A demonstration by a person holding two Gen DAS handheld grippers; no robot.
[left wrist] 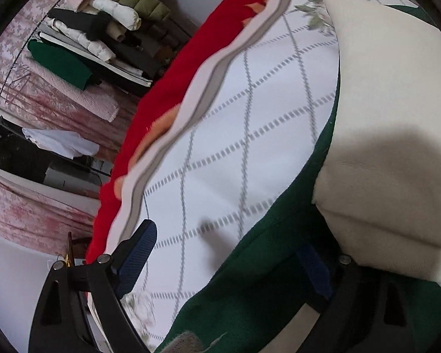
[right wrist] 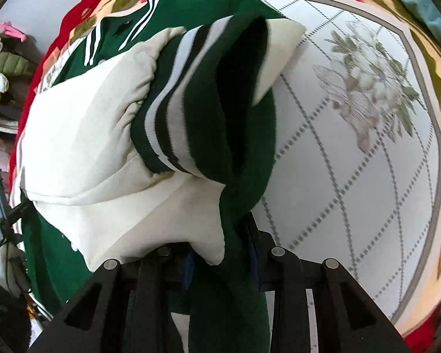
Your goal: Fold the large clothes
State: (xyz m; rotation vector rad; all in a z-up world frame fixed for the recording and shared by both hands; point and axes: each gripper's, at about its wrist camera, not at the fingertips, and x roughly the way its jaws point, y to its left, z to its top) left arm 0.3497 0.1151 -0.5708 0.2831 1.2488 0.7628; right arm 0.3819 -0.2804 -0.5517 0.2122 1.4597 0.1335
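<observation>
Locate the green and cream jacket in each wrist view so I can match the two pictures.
Left wrist: the jacket fills the right side and lower right, cream panel above green.
Right wrist: it fills the left and centre, a green fold clamped in the right gripper.
Shared landmark: the white grid-patterned sheet.

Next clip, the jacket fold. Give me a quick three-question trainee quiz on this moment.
1. True or false: the right gripper is clamped on the green jacket.
2. The left gripper is: A) open, B) shut on a cream sleeve.
3. What pattern does the white sheet carry?

Key: 1 true; 2 A; 3 grey dashed diamond grid with flowers.
</observation>
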